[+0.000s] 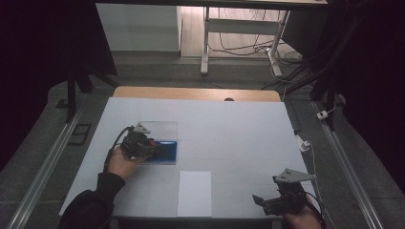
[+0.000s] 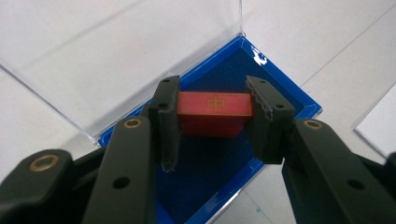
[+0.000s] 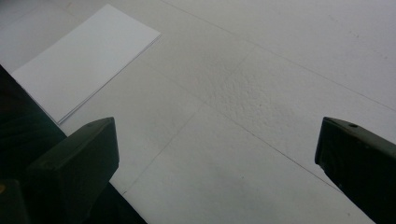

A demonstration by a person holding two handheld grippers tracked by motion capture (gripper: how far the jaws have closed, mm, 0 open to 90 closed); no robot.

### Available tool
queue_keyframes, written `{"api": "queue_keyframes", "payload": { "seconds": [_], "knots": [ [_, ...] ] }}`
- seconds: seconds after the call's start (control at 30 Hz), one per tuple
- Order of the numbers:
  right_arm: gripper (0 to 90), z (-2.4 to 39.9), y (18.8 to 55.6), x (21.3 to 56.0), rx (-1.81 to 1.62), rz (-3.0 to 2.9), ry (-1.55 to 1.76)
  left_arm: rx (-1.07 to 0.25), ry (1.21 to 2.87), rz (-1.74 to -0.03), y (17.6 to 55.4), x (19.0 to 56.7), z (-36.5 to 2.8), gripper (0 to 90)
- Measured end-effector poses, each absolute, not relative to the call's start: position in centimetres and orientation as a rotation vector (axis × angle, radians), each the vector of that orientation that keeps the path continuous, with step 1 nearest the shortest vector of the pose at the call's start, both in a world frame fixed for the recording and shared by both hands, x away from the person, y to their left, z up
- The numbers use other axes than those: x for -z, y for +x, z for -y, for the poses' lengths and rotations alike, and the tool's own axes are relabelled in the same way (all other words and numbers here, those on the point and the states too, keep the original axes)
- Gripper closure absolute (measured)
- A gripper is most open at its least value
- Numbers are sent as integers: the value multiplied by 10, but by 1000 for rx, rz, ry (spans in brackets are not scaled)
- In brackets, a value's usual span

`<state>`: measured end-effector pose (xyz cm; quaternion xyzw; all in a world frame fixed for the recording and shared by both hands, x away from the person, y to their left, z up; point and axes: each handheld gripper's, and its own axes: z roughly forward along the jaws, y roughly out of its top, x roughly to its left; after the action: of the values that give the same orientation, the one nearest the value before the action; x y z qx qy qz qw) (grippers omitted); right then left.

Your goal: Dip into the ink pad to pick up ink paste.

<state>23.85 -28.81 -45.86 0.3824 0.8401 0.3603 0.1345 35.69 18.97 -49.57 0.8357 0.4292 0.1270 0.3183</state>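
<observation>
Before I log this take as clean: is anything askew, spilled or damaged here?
Nothing stands out. The left claw grips a red block over the blue box, its clear lid open; the white sheet lies flat.

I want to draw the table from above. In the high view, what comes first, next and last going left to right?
Left gripper → blue box → white paper → right gripper.

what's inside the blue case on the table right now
A red block with a gold mark, gripped by the left gripper above the dark blue lining of the blue case. The clear lid stands open. The jaws cover the near part of the lining.
</observation>
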Motion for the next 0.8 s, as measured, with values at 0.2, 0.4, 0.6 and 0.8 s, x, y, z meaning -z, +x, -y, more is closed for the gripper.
{"api": "queue_keyframes", "payload": {
  "seconds": [0.2,0.4,0.6,0.8],
  "knots": [
    [0,288,239,459,-1043,-2436,1107,-338,2223,-1126,357,501,-188,583],
    [0,288,239,459,-1042,-2436,1108,-366,2234,-1133,354,503,-184,584],
    [0,288,238,459,-1039,-2437,1103,-315,2185,-1148,353,507,-192,586],
    [0,287,238,459,-1024,-2444,1099,-363,2204,-1157,349,507,-187,587]
  ]
}}
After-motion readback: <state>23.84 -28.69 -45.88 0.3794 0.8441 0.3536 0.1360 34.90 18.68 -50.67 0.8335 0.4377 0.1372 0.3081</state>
